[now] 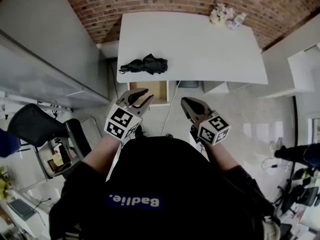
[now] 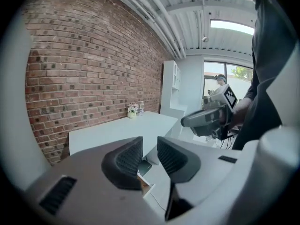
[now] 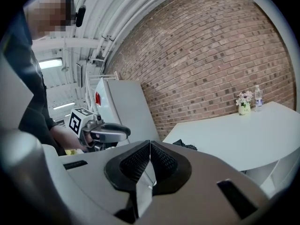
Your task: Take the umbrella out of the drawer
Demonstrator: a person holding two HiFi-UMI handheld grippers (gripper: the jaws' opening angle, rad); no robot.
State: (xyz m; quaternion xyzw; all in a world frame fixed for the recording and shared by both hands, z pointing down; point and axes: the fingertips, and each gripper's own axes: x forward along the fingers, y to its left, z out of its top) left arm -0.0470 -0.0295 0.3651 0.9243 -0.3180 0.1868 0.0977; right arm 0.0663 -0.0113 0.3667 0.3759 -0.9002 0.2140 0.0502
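My left gripper holds its jaws a little apart, with nothing between them; my right gripper has its jaws pressed together on nothing; the umbrella lies folded on the white table, near the front-left corner, at twelve o'clock from my left gripper and apart from it; its long axis runs nine to three along the table's near edge, slim end toward nine, bunched black canopy toward three; the drawer stands open beneath that edge, at one o'clock just beyond my left jaws.
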